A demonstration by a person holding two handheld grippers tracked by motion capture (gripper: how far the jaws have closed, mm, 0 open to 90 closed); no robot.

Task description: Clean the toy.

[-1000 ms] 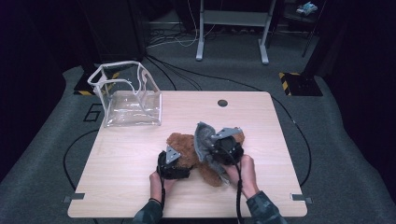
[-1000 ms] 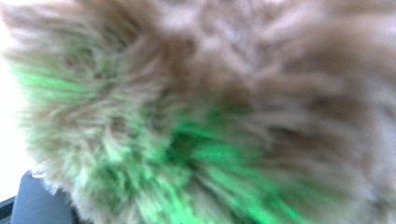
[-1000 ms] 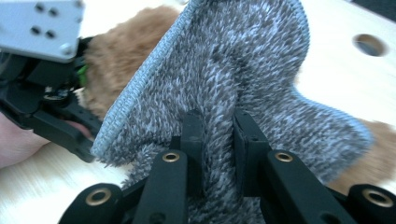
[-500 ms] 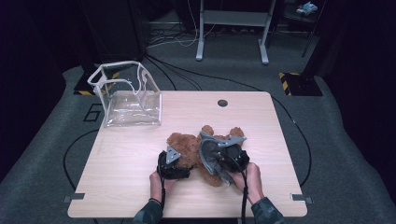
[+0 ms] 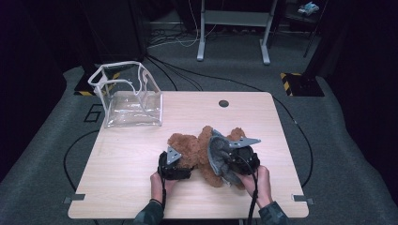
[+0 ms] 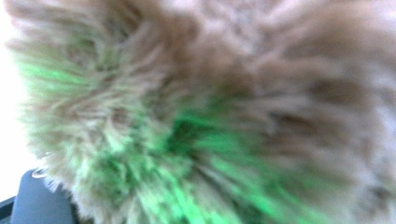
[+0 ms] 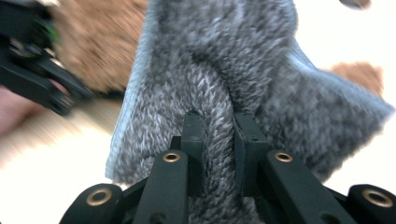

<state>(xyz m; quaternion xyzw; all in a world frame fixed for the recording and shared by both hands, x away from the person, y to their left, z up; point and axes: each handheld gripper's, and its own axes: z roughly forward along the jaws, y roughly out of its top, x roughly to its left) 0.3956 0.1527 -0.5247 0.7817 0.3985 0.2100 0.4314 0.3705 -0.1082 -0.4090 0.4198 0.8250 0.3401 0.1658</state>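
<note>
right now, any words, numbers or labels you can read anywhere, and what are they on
"6": a large black numeral on the grey floor mat, left of the table, beside the clear bag.
Nothing else: no readable label on the brown teddy bear, the grey knit garment or either gripper.
The yellow-and-black striped floor markers carry no words.

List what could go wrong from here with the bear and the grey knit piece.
The right gripper pinches only a narrow fold of the grey knit garment, so it may slip free when pulled over the teddy bear. The left gripper sits pressed into the bear's fur; if that hold is shallow, the bear could twist or slide on the table.
</note>
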